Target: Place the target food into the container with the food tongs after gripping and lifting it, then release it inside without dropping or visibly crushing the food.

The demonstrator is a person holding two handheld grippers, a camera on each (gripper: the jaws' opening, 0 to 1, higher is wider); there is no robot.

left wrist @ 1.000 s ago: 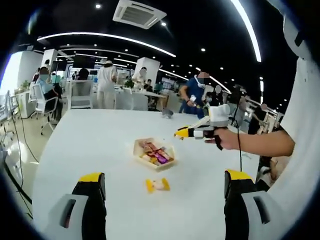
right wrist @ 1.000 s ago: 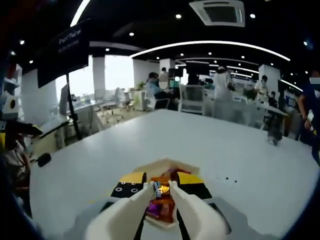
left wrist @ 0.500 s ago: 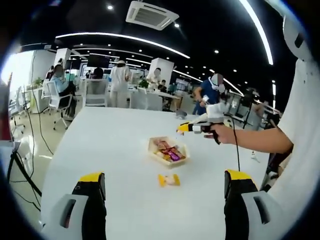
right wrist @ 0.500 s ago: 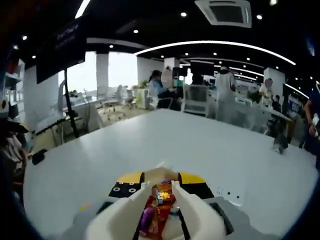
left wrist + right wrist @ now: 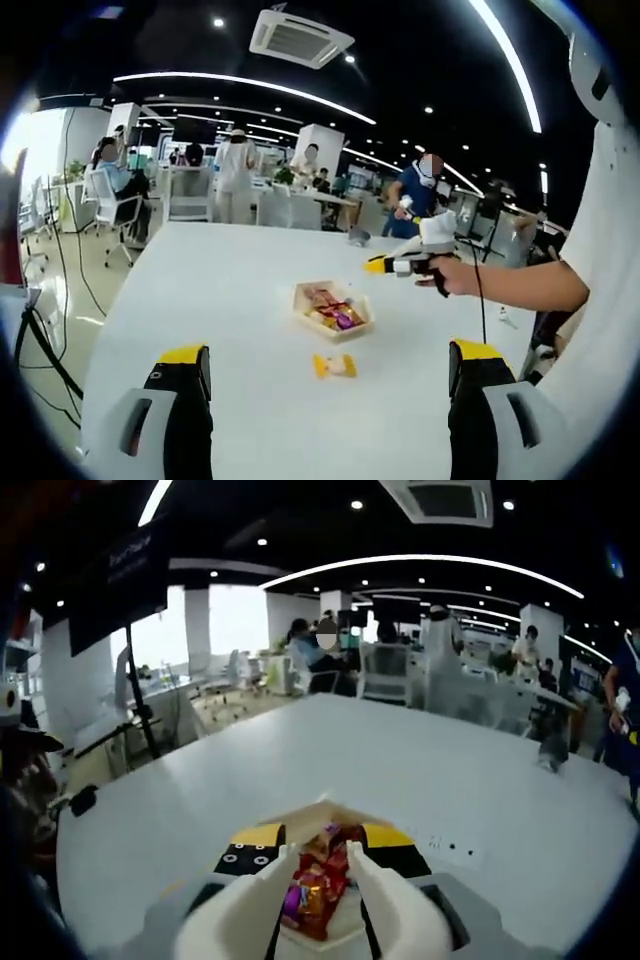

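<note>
A cream paper container (image 5: 355, 325) with several wrapped snacks stands mid-table. One yellow-wrapped snack (image 5: 334, 366) lies on the table just in front of it. My left gripper (image 5: 330, 385) is open and low at the near edge, with nothing between its jaws. A hand holds my right gripper (image 5: 388, 265) just above and to the right of the container. In the right gripper view my right gripper (image 5: 320, 842) is shut on white food tongs (image 5: 392, 910). The tongs point down at the container (image 5: 322, 807), and wrapped snacks (image 5: 315, 880) show between their arms. Whether the tongs grip one I cannot tell.
The white table (image 5: 230, 290) is broad, with bare surface around the container. A person's sleeve and arm (image 5: 540, 285) reach in from the right. Office chairs (image 5: 185, 195), desks and standing people lie beyond the far edge. A tripod (image 5: 140, 715) stands left of the table.
Both views have shifted slightly with the hands. My right gripper has drifted a little to the right and stays over the container, still shut on the tongs. The left jaws stay wide apart.
</note>
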